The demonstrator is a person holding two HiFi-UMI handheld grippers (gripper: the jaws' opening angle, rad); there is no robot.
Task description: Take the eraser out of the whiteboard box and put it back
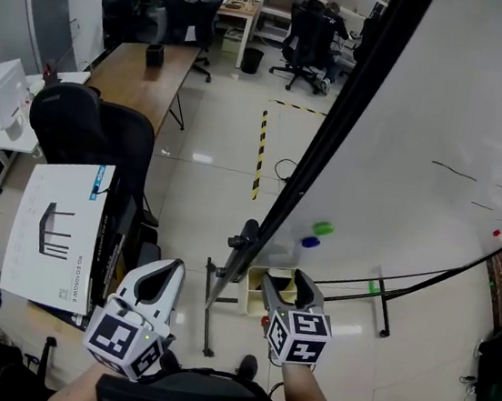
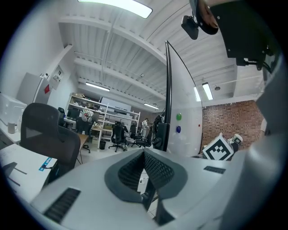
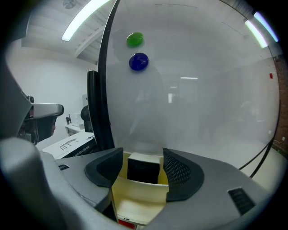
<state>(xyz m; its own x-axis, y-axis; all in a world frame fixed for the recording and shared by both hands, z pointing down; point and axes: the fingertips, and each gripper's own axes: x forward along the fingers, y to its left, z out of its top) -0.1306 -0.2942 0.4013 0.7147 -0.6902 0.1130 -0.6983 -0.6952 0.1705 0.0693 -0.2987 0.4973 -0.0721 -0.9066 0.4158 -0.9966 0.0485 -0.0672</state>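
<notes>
The eraser, a dark block with a white top, stands upright in the cream whiteboard box at the foot of the whiteboard, at 6 o'clock from the green and blue magnets. The right gripper is lined up on it with its jaws spread as wide as they go: the block shows in the gap between them, clear of both pads, so nothing is held. In the head view the left gripper hangs at 9 o'clock from the right one, its jaws together and empty. With the eraser in the box and untouched, this looks like the reach for the pick, though a release just made would look the same. For a pick, the jaws need to go deeper and straddle the block before closing
</notes>
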